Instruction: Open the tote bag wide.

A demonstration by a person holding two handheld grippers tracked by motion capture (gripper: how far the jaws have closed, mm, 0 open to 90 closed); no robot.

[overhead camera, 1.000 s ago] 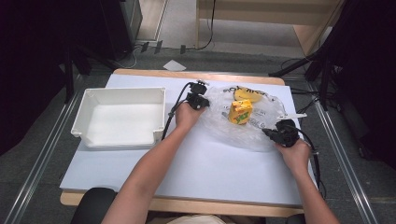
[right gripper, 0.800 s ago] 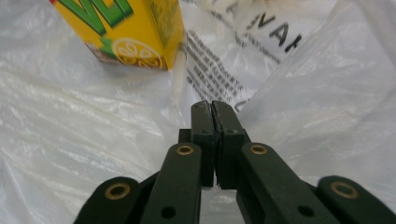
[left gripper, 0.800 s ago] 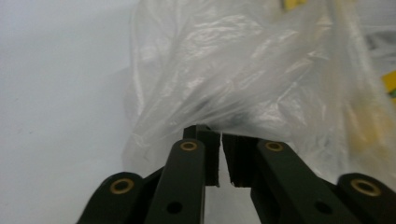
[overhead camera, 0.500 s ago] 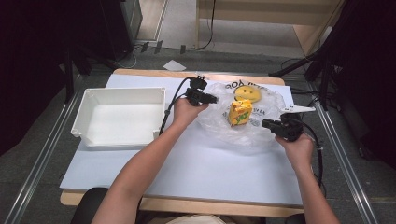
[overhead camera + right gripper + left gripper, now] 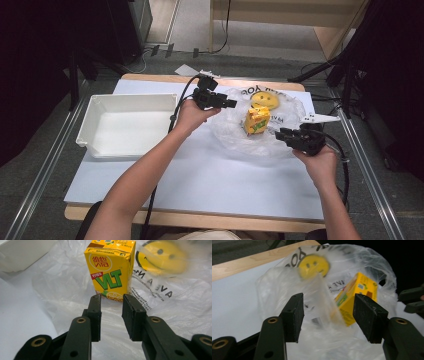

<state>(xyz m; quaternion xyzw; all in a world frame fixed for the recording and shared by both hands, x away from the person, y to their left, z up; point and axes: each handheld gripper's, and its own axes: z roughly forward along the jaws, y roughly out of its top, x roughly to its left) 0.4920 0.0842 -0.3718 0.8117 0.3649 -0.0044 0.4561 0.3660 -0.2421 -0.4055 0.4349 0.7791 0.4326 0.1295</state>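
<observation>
White table (image 5: 200, 180), centre frame: clear smiley-print plastic bag (image 5: 235, 137) just released.
Left gripper (image 5: 226, 104) and right gripper (image 5: 282, 135) have just been opening, both empty; yellow lemon-tea carton (image 5: 257, 120) stands upright, ready for picking.

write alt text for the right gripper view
A yellow VLT lemon tea carton stands upright on a crumpled clear plastic bag with a yellow smiley print. The right gripper points at it, black jaws parted with nothing between them.

High view: above the near edge of the table (image 5: 210, 180), facing forward and down, far off; left gripper view: close, low, aimed across the plastic bag (image 5: 287, 282) at the yellow carton (image 5: 358, 291); right gripper view: closer, facing that carton (image 5: 110, 270); bag and carton shared by all three.
</observation>
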